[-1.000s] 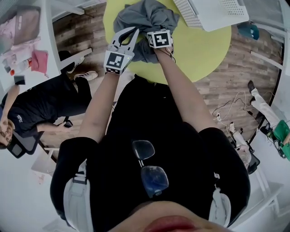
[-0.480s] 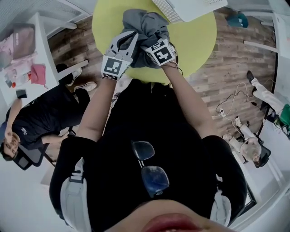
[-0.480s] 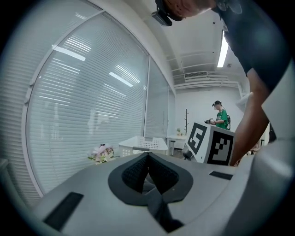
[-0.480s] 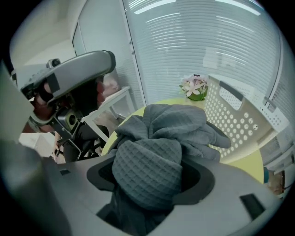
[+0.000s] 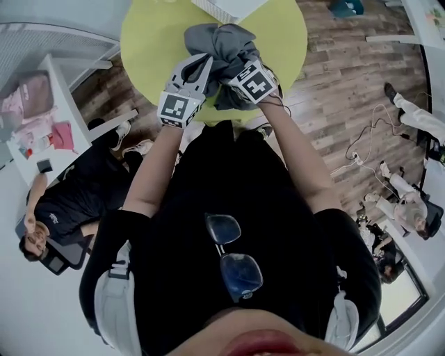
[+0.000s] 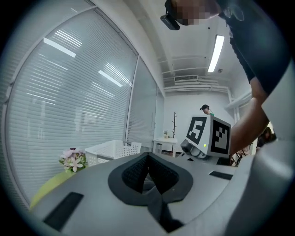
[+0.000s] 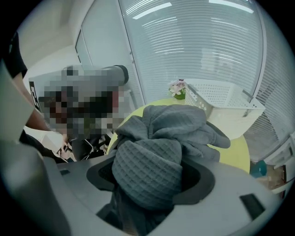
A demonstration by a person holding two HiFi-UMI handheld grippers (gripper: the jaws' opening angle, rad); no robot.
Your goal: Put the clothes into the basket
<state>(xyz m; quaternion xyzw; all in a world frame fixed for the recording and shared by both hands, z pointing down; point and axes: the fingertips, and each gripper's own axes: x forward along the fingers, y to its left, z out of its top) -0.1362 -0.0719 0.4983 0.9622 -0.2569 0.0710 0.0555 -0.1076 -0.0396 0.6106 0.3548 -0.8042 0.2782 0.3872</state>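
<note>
A grey waffle-knit garment (image 5: 221,50) is bunched up above the round yellow-green table (image 5: 149,35). My right gripper (image 5: 235,68) is shut on it. In the right gripper view a thick fold of the garment (image 7: 147,173) fills the gap between the jaws, which have just closed a little on it. My left gripper (image 5: 202,65) is beside the bundle's left side. Its pads (image 6: 138,171) meet at the tip, and no cloth shows between them. The white slatted basket (image 5: 226,8) stands on the table's far side, visible as basket (image 7: 226,103) beyond the cloth.
A small pot of flowers (image 7: 177,88) stands by the basket. A seated person (image 5: 76,188) and a white shelf unit (image 5: 42,118) are at the left. Cables (image 5: 361,149) and another person (image 5: 407,208) are on the wood floor at the right.
Both grippers have risen and moved forward over the table, the right one carrying the grey garment up off the tabletop. The basket has slid toward the picture's top edge.
</note>
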